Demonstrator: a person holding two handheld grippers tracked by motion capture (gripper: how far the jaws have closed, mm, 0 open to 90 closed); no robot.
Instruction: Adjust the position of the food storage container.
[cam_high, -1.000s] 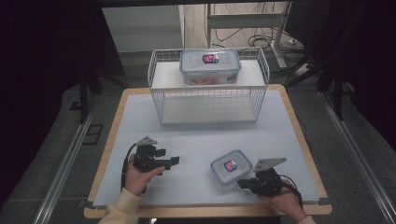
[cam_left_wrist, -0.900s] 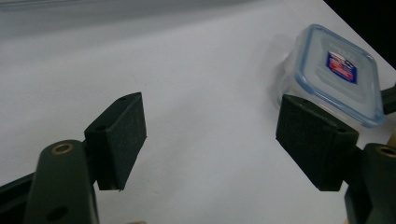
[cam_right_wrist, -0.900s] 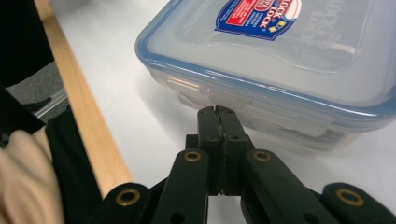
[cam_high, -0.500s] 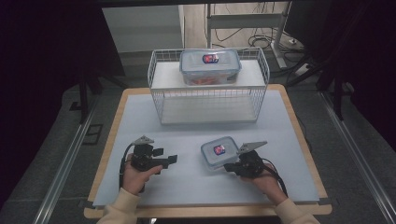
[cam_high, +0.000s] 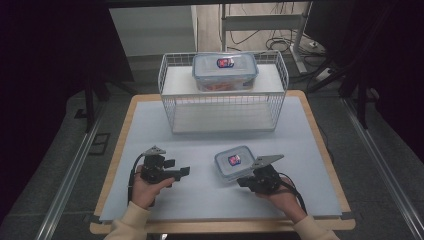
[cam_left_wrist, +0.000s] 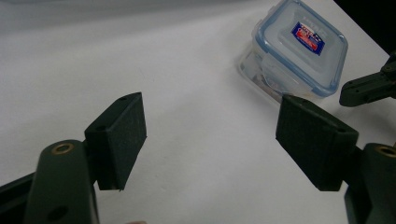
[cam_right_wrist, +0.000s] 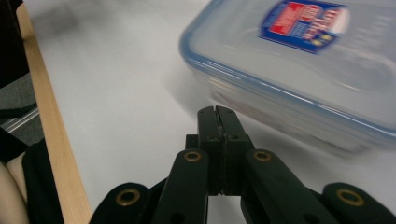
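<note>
A small clear lidded box (cam_high: 233, 161) with a blue rim and a red-blue label rests on the pale table mat, right of centre. My right gripper (cam_high: 243, 181) is just in front of the small box (cam_right_wrist: 299, 60), jaws pressed together with nothing between them. My left gripper (cam_high: 184, 171) sits at the left front of the mat, jaws wide open and pointing right toward the small box (cam_left_wrist: 299, 49). A larger lidded box (cam_high: 225, 70) stands on top of the white wire shelf (cam_high: 222, 107) at the back.
The wire shelf's lower level is open toward me. The wooden table edge (cam_high: 112, 150) frames the mat; dark floor and metal rails lie beyond. In the left gripper view the right gripper's tip (cam_left_wrist: 369, 86) reaches in beside the small box.
The right gripper has moved left across the mat, and the small box has slid left ahead of it. The left gripper has barely moved.
</note>
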